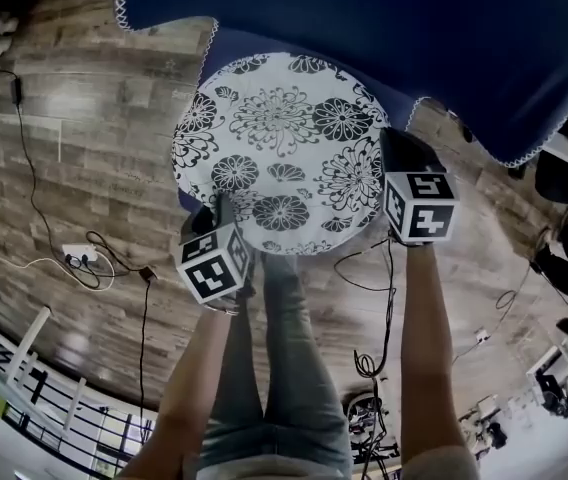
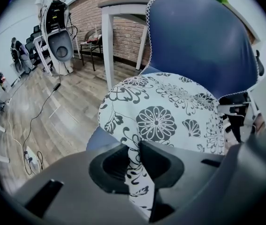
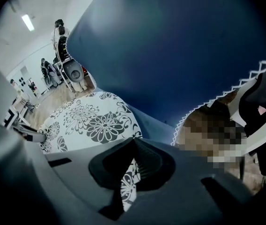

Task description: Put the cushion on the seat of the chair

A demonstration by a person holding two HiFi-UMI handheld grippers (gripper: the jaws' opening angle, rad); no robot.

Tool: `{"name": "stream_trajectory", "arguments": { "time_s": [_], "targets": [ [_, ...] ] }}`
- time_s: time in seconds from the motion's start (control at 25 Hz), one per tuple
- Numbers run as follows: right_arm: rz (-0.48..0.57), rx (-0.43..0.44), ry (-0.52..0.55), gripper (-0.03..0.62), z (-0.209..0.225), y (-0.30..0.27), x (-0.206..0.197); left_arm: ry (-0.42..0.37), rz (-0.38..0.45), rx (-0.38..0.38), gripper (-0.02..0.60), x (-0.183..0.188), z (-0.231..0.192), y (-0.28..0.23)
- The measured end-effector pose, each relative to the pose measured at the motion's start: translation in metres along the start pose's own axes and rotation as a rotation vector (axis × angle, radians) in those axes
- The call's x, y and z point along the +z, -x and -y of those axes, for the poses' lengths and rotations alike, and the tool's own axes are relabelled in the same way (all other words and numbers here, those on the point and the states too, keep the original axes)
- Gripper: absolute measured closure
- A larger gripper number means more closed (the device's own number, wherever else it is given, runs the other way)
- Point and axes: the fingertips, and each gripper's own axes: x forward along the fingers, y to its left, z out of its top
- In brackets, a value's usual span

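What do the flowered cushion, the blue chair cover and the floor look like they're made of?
Cushion: probably woven printed fabric, matte; its edge bends softly where the left hand-held gripper pinches it.
Chair cover: looks like smooth blue cloth, with white zigzag trim along its edge.
Floor: wood-look planks, slight sheen; real wood or laminate, can't tell.

Your cushion (image 1: 282, 148) looks like matt printed cloth. Behind the cushion, the chair (image 1: 384, 38) wears smooth blue fabric. Below the cushion, the floor (image 1: 84, 138) is grainy wood with a faint sheen.
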Motion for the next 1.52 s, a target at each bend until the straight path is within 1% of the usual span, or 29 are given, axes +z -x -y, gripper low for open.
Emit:
{"name": "stream_trajectory", "arguments": {
  "time_s": [0.16, 0.36, 0.56, 0.64, 0.76, 0.96, 1.24, 1.52],
  "targets": [
    [-0.008, -0.009, -0.009, 0.588, 0.0, -0.002, -0.004, 0.007, -0.002, -0.004, 0.492, -0.002, -0.004, 0.0],
    [-0.006, -0.018, -0.014, 0.58, 0.003, -0.004, -0.003, 0.013, -0.004, 0.0, 0.434, -0.002, -0.01, -0.003],
    [-0.001, -0.031, -0.032, 0.546, 0.006, -0.001, -0.003, 0.03, -0.015, -0.011, 0.355, -0.006, -0.016, -0.003],
    [0.001, -0.036, -0.039, 0.53, 0.007, 0.001, -0.002, 0.038, -0.02, -0.023, 0.334, -0.007, -0.016, -0.002],
    [0.005, -0.042, -0.047, 0.514, 0.007, 0.006, -0.001, 0.042, -0.022, -0.038, 0.319, -0.008, -0.017, 0.0],
    [0.016, -0.058, -0.062, 0.466, 0.008, 0.015, -0.001, 0.056, -0.002, -0.042, 0.307, -0.008, -0.022, 0.005],
    [0.047, -0.099, -0.099, 0.45, 0.007, 0.041, -0.007, 0.049, 0.031, -0.06, 0.298, -0.004, -0.027, 0.02],
    [0.111, -0.127, -0.142, 0.448, -0.002, 0.088, -0.004, 0.024, 0.074, -0.086, 0.298, 0.011, -0.025, 0.05]
  ]
}}
